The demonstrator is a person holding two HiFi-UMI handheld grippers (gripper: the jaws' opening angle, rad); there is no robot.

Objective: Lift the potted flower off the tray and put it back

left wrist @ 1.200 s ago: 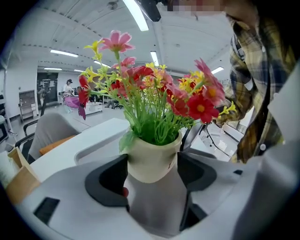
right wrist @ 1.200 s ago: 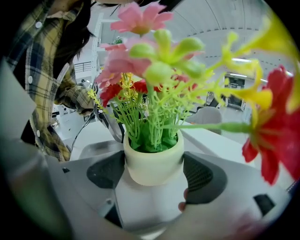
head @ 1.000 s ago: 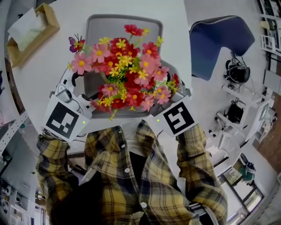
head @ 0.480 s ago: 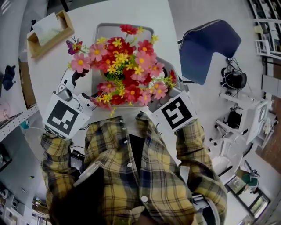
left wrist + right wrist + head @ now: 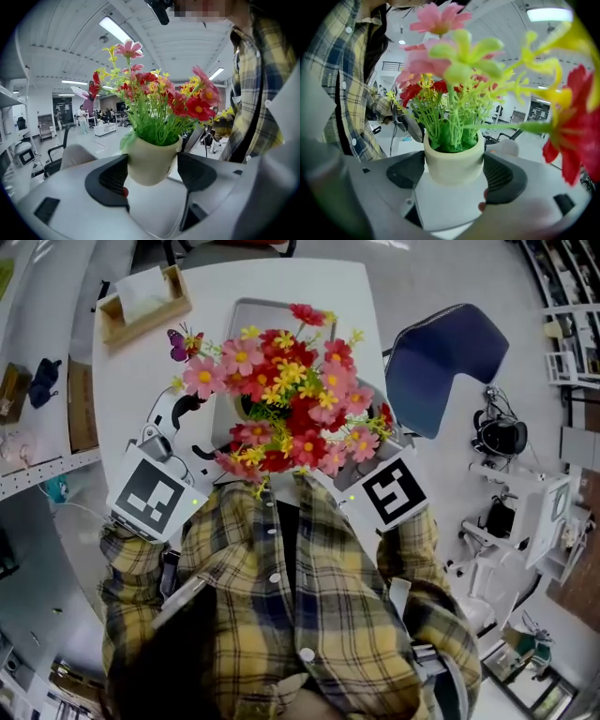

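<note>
The pot (image 5: 151, 158) hangs above the tray (image 5: 255, 317), over its near edge. The left gripper (image 5: 153, 173) and right gripper (image 5: 454, 174) each clamp the pot wall. It is probably light, rigid, smooth and top-heavy with flowers (image 5: 291, 395). Grip below the rim and keep it upright.

Elbows bent, we hold both arms close; our left gripper (image 5: 151, 174) and right gripper (image 5: 453, 172) each seem clamped on the pot (image 5: 152, 157).
</note>
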